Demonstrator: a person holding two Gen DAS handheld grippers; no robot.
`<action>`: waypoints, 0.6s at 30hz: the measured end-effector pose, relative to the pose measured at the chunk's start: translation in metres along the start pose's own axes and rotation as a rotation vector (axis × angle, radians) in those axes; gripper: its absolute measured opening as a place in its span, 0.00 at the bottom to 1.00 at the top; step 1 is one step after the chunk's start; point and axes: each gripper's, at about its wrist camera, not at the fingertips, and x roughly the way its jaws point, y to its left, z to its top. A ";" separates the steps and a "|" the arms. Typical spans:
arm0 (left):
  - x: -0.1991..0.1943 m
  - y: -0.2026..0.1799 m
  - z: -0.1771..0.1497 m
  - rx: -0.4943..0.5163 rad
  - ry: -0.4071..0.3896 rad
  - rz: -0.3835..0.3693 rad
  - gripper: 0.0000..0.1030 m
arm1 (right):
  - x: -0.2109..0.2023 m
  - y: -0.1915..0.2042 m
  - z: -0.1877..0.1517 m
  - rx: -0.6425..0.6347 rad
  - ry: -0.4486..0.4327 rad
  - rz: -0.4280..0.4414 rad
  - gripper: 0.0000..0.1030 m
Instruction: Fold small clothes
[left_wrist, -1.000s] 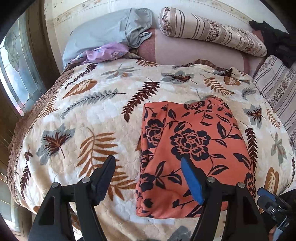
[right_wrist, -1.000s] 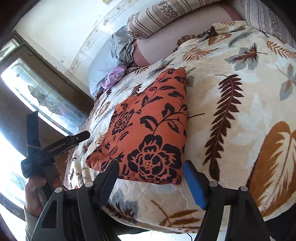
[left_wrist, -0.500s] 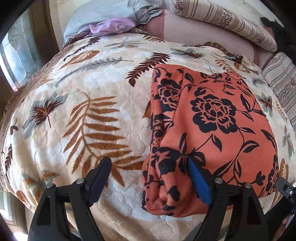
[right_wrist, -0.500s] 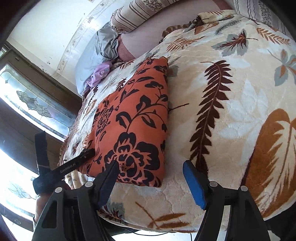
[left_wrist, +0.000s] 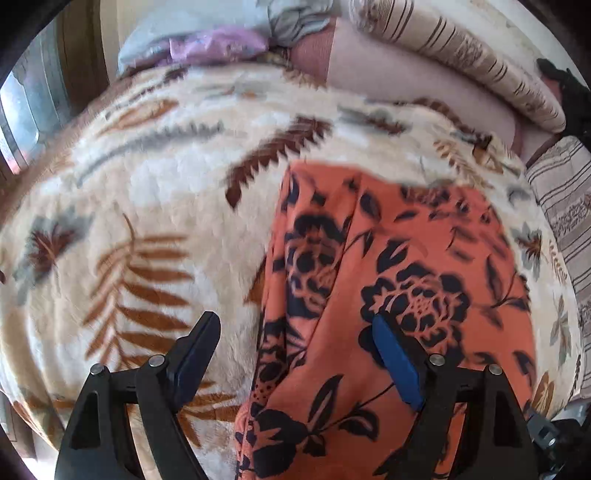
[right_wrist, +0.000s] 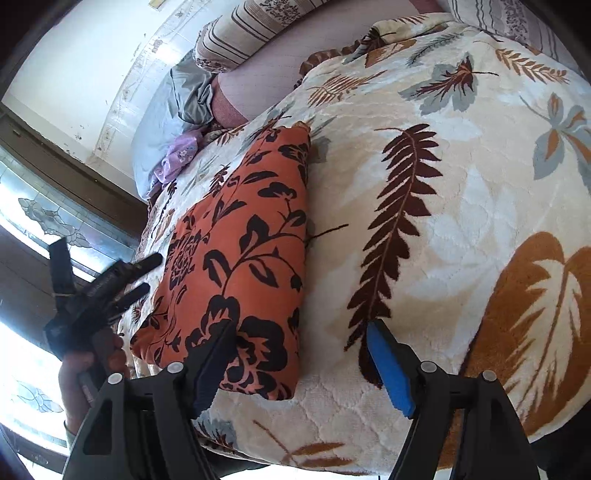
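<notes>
Orange fabric printed with black flowers, a partly folded small garment (left_wrist: 406, 280), is lying flat on the cream leaf-patterned fleece blanket (left_wrist: 147, 206) covering the bed, near its front edge. Both tools are hovering over the near end of it. The left gripper (left_wrist: 295, 343) is straddling the garment's thick left fold, one finger over the blanket and the blue-padded one over the cloth; its jaws have just been opening and are pressing on nothing. The right gripper (right_wrist: 299, 350) is standing wide as well, its jaws having just been opening a little, framing the garment's near right corner (right_wrist: 288, 391) without touching it.

By my judgement, the step in hand is the approach for another fold. The next move calls for pinching both near corners through all layers, then carrying them toward the far edge.

Motion blur is softening the left view, so the layers are hard to count. Each gripper's body is hiding the nearest hem.
</notes>
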 end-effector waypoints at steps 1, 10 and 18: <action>0.002 0.012 -0.006 -0.061 -0.029 -0.059 0.85 | 0.002 -0.002 0.002 0.002 0.006 -0.006 0.75; -0.001 0.013 -0.009 -0.059 -0.065 -0.068 0.85 | 0.017 -0.001 0.022 0.021 0.005 0.000 0.78; -0.041 0.015 -0.010 -0.070 -0.241 -0.072 0.84 | 0.018 -0.004 0.027 0.022 0.017 -0.002 0.81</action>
